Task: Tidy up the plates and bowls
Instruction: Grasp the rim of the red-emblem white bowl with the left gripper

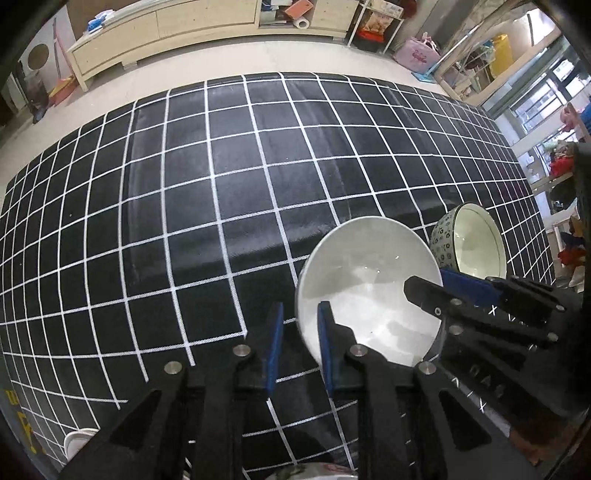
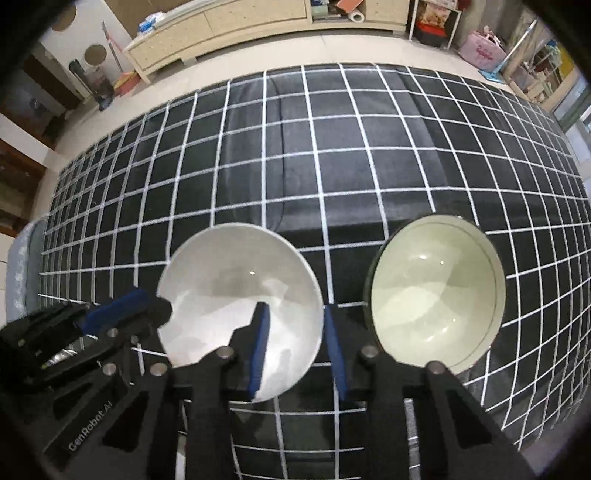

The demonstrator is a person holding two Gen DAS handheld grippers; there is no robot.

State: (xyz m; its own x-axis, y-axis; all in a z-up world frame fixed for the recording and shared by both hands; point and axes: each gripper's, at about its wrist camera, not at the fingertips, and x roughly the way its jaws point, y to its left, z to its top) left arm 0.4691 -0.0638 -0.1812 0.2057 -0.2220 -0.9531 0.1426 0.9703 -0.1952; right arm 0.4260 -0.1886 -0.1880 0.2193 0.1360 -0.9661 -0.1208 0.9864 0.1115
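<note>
A plain white bowl point(image 1: 369, 280) point(image 2: 236, 280) sits on the black checked tablecloth point(image 1: 221, 184). My left gripper point(image 1: 300, 308) straddles its left rim, one blue pad inside and one outside, closed narrowly on the rim. In the right wrist view this left gripper point(image 2: 155, 304) reaches the bowl from the left. My right gripper point(image 2: 295, 312) straddles the opposite rim. Its left pad hangs over the bowl's inside and its right pad stands just outside, with a gap showing. A patterned bowl point(image 1: 469, 240) point(image 2: 436, 295) with a cream inside stands just right of the white bowl.
A small stack of white plates point(image 1: 79, 443) lies at the near left table edge. The rim of a patterned dish point(image 1: 314, 472) peeks out under my left gripper. Beyond the far table edge are the floor and a long pale cabinet point(image 1: 166, 33).
</note>
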